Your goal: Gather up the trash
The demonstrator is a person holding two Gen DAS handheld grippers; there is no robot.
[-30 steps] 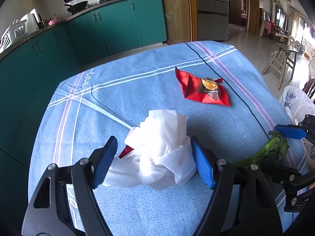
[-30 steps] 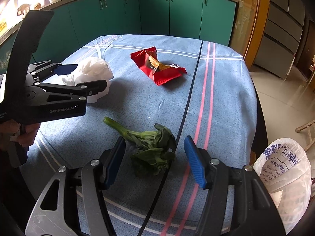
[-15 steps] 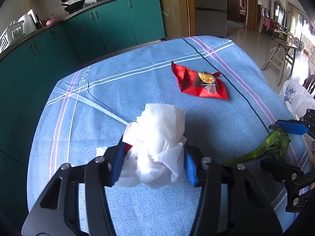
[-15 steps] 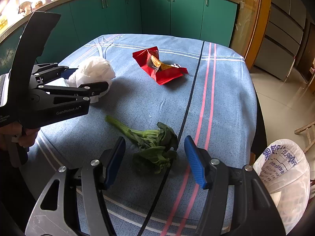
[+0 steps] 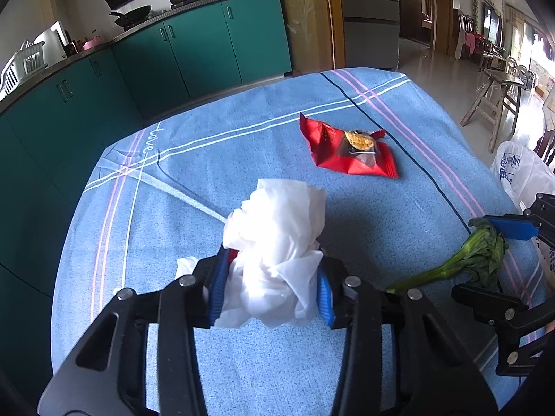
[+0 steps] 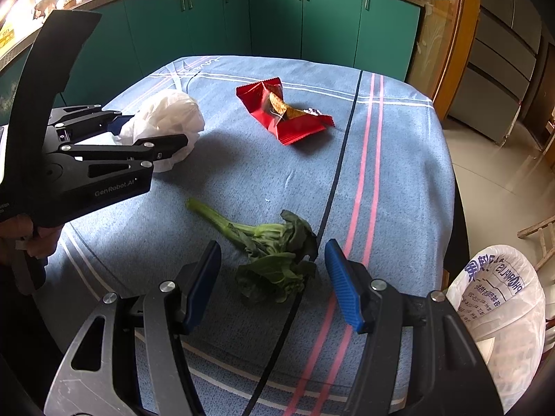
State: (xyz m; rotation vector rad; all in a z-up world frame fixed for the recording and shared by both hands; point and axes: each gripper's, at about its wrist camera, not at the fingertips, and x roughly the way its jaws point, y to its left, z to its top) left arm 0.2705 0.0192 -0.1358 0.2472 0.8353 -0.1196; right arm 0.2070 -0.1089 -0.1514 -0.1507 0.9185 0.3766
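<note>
The left claw [image 5: 270,293] is closing on a crumpled white tissue wad [image 5: 277,242], both blue pads [image 5: 216,291] already pressed into its sides. The wad bulges up and forward past the fingertips, and a bit of something red shows at its left side by the pad. It sits on the blue tablecloth [image 5: 180,215] toward the near left part of the bench. From the right wrist view the same wad [image 6: 166,114] shows between the black fingers of the left claw [image 6: 135,131], and a hand [image 6: 38,239] grips that tool's handle at the left edge of the bench.

The right claw [image 6: 274,280] is released, jaws standing wide with nothing pinched. A leafy green vegetable stalk [image 6: 270,253] lies flat on the cloth between the two blue pads [image 6: 343,284], touching neither; its leafy end is nearest the claw and its pale stem points away toward the left. A dark stripe in the cloth runs just beside the leaves, with a pair of pink stripes further right.

A torn red snack wrapper [image 6: 281,114], with a clear window showing a yellowish snack piece, lies toward the far middle of the bench, well apart from both claws. In the left wrist view it [image 5: 350,149] sits beyond the wad and to the right.

A white plastic bag [image 6: 496,298] with blue print stands open off the right edge of the bench, below the tabletop. Teal kitchen cabinets [image 6: 277,24] line the wall past the far edge.
</note>
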